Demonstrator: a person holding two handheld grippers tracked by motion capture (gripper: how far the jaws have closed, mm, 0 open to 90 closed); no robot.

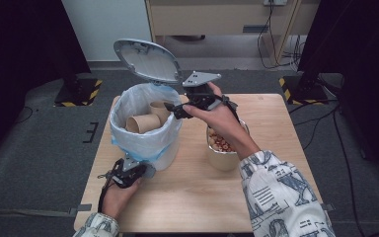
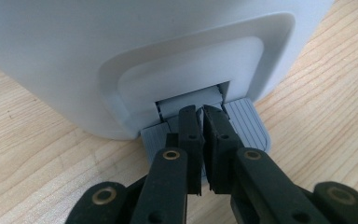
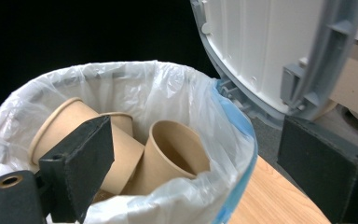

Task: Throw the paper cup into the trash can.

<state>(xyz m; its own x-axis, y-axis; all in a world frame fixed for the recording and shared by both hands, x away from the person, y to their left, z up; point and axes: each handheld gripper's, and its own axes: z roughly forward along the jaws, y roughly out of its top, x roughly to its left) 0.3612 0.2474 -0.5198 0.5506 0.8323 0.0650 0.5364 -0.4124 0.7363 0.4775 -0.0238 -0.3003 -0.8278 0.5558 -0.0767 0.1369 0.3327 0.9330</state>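
A white pedal bin [image 1: 145, 140] lined with a clear bag stands at the table's left, and its grey lid [image 1: 148, 60] is swung up. Inside lie several brown paper cups [image 1: 143, 122]. My left gripper [image 1: 133, 170] sits low at the bin's front. In the left gripper view its jaws [image 2: 201, 112] are shut and rest on the grey ribbed pedal [image 2: 249, 123]. My right gripper [image 1: 175, 108] hovers at the bin's right rim, open and holding nothing. The right gripper view looks between its jaws [image 3: 200, 149] into the bag at the cups [image 3: 172, 154].
A tan paper tub [image 1: 222, 158] with small red and pale pieces stands right of the bin, partly under the right forearm. The wooden table [image 1: 271, 123] is bare to the right and front. Dark stands and cables sit on the floor behind.
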